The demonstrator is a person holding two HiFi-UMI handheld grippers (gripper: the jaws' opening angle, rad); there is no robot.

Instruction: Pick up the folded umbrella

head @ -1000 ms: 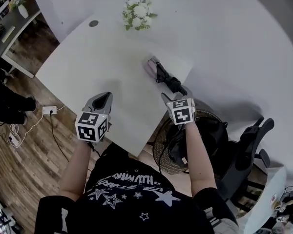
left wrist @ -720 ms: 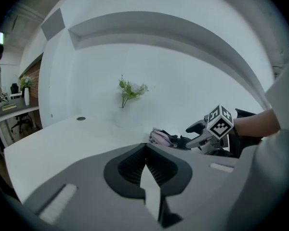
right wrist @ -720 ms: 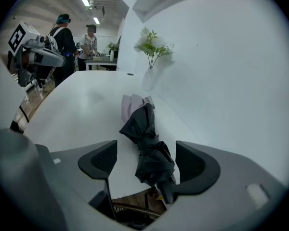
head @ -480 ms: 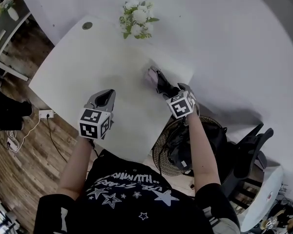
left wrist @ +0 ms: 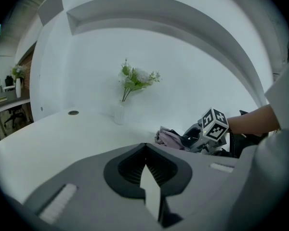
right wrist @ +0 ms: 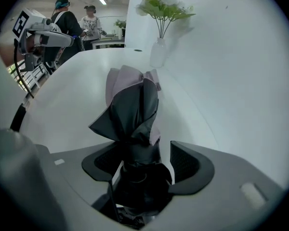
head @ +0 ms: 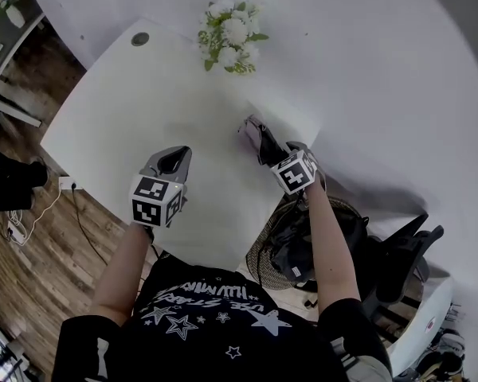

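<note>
1. While the folded umbrella (head: pixel 255 136) lies on the white desk (head: pixel 135 94), close to the desk's 3 o'clock edge, its pale canopy tip points towards 11 o'clock and its dark handle end towards 5 o'clock; the right gripper (head: pixel 284 154) sits at that handle end.
2. In the right gripper view, the fingers (right wrist: pixel 188 163) stand partly apart, one on each side of the umbrella's dark neck; a sliver of desk shows between the umbrella and the finger at 3 o'clock; the finger at 9 o'clock looks to be touching it or nearly so; the fingers surround the umbrella but have not clamped it.
3. The step in hand seems to be closing the grip; it would go best with the neck centred between the fingers, so that they press the firm bundled part and not the loose folds of fabric; a full squeeze should come before any lift, then a straight rise, so the canopy tip does not drag across the desk.
4. The left gripper (head: pixel 172 159) hovers over the desk at about 8 o'clock from the umbrella, well apart from it; its fingers (left wrist: pixel 125 167) meet tip to tip, with nothing between them.
5. A vase of flowers (head: pixel 233 32) stands at 12 o'clock on the desk, well apart from the umbrella; a lift tilted that way could risk brushing it.
</note>
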